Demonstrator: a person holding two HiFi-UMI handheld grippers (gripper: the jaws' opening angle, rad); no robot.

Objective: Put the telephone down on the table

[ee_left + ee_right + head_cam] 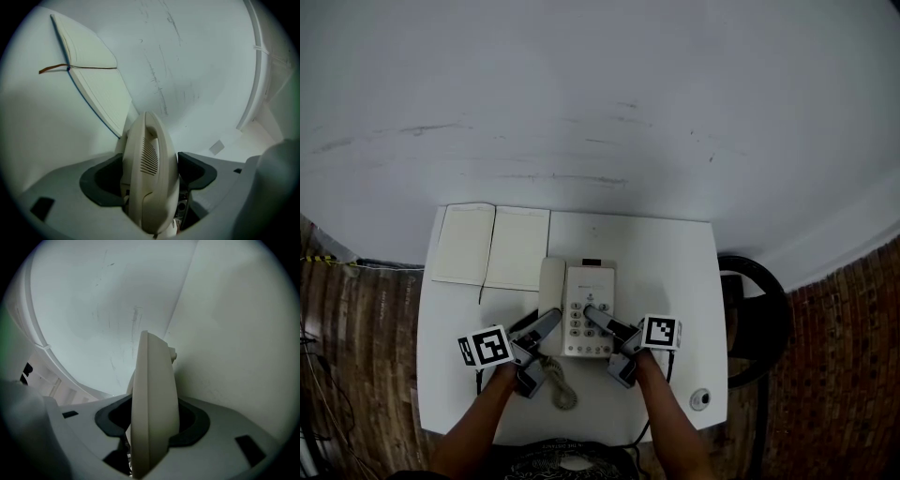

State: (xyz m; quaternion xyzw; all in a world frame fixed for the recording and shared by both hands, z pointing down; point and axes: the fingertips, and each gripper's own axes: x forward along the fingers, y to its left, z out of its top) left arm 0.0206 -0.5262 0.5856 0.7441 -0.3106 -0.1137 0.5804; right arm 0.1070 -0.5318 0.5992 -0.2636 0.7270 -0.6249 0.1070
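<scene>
A beige push-button telephone (589,305) lies over the middle of the white table (675,262), its handset (550,291) along its left side. My left gripper (546,323) is shut on the handset (149,178), whose slotted earpiece fills the gap between the dark pads. My right gripper (598,317) is shut on the right edge of the telephone's base (152,404), seen edge-on between its jaws. The coiled cord (561,384) trails toward the table's near edge. I cannot tell whether the telephone rests on the table or hangs just above it.
An open notebook (492,246) with a ribbon marker (89,68) lies at the table's back left. A small round object (700,398) sits near the front right corner. A dark round seat (755,319) stands right of the table. A white wall rises behind.
</scene>
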